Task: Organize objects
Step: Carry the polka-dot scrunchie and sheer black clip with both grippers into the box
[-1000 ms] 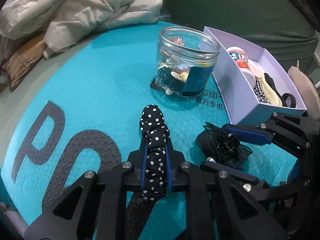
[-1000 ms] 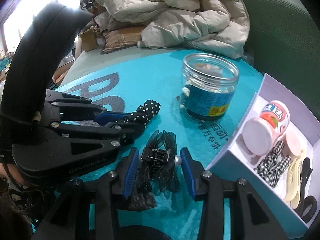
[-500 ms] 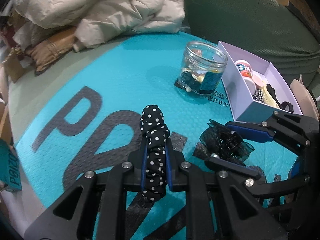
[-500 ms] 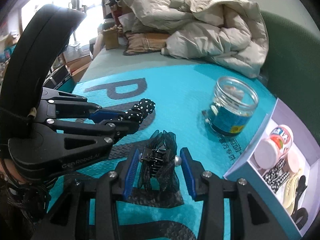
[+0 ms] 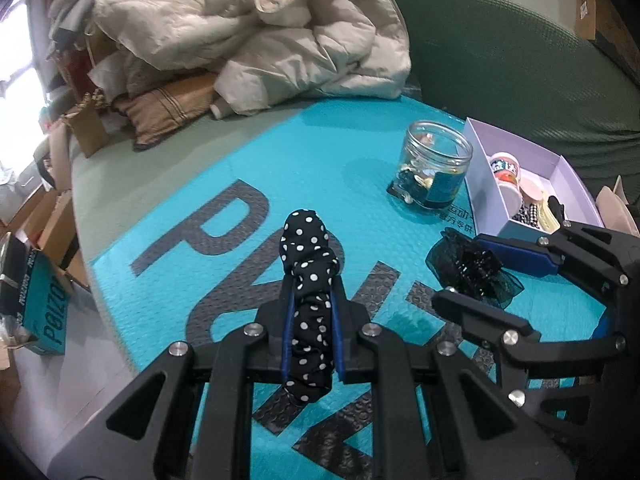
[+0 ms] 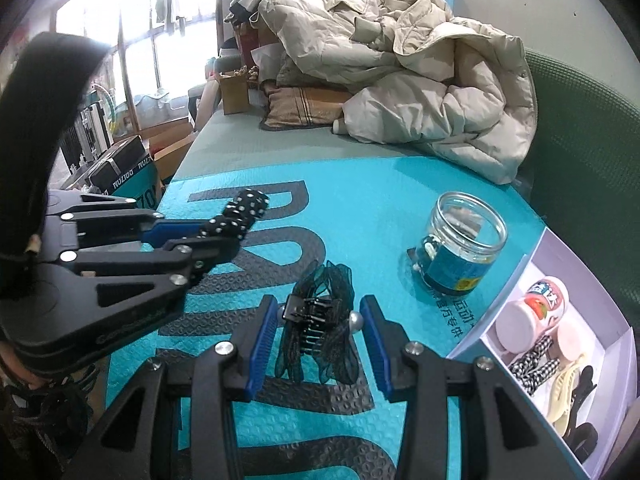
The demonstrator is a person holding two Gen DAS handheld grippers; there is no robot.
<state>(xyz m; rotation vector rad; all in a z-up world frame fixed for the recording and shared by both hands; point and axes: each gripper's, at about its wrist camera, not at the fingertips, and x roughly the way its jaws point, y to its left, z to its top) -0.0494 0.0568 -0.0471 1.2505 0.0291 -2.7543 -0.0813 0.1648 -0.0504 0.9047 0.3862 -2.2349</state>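
L claw (image 5: 311, 312) pinched on polka-dot scrunchie (image 5: 308, 264), raised over teal mat (image 5: 224, 152). R claw (image 6: 318, 334) pads bracketing black mesh hair clip (image 6: 320, 320), silver clip ends at the pads; looks gripped, contact w/ mat unclear. Further out: glass jar (image 6: 460, 252) w/ small bits inside, then white box (image 6: 592, 292) already holding cups, checked scrunchie, cream + black clips. Est. mostly done; 2 items left to drop in.

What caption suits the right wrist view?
Right gripper holds a black mesh hair clip above the teal mat.
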